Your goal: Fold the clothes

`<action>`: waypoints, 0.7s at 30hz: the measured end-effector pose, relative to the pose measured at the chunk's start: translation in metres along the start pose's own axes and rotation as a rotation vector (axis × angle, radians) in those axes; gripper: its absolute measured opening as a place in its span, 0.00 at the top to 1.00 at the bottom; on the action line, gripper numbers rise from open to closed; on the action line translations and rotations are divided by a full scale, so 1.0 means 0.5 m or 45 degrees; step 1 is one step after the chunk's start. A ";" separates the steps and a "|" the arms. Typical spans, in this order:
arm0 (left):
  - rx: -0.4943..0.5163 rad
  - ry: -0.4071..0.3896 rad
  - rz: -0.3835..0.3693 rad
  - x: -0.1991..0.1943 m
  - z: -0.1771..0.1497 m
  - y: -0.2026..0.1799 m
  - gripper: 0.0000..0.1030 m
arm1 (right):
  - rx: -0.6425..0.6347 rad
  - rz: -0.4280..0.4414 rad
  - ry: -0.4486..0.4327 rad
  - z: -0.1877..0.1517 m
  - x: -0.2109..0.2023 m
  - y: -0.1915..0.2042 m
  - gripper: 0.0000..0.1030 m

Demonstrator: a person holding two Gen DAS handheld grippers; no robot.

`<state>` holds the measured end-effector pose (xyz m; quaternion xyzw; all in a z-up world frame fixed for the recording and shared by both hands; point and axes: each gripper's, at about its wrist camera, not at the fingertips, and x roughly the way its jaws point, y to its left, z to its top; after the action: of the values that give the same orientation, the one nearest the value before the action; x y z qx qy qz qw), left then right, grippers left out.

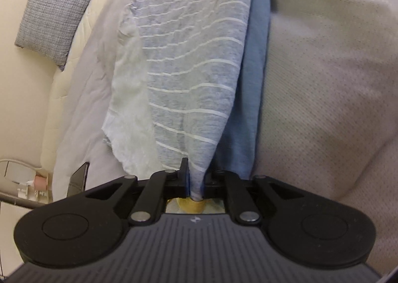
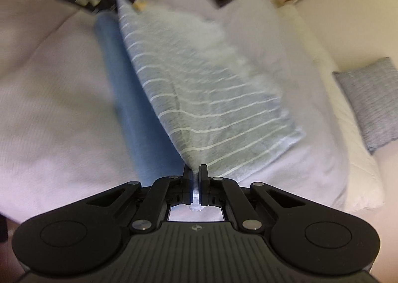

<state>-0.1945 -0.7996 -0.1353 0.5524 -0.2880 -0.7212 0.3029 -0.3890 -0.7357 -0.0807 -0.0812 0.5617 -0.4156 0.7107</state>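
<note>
Both grippers, left [image 1: 195,178] and right [image 2: 195,178], pinch the striped shirt [image 2: 211,114], stretched between their jaws, mid-fold; next, lay it flat on the bed [image 2: 49,114].

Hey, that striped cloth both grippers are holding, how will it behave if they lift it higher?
The striped cloth is probably floppy: it sags between the left gripper and right gripper. It looks thin and light, wrinkling easily. Its free edge would likely trail over the bedcover.

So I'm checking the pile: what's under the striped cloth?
A blue cloth lies under the striped cloth, on the bed cover. Only its strip beside the stripes shows; the rest is covered.
</note>
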 end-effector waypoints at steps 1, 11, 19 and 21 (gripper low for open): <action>-0.007 0.002 0.012 -0.001 0.000 0.002 0.82 | -0.016 0.007 0.014 -0.002 0.010 0.009 0.99; -0.063 -0.007 0.028 -0.032 0.004 0.009 0.95 | -0.059 -0.011 0.044 0.009 0.025 -0.003 0.98; -0.053 0.013 -0.010 -0.014 -0.002 -0.017 0.95 | -0.074 -0.027 0.054 0.008 0.014 0.013 0.98; -0.058 0.013 -0.005 -0.019 -0.004 -0.017 0.94 | -0.099 -0.026 0.064 0.009 0.028 0.020 0.98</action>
<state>-0.1914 -0.7873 -0.1362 0.5497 -0.2688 -0.7252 0.3155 -0.3799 -0.7401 -0.0952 -0.1042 0.5942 -0.4025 0.6885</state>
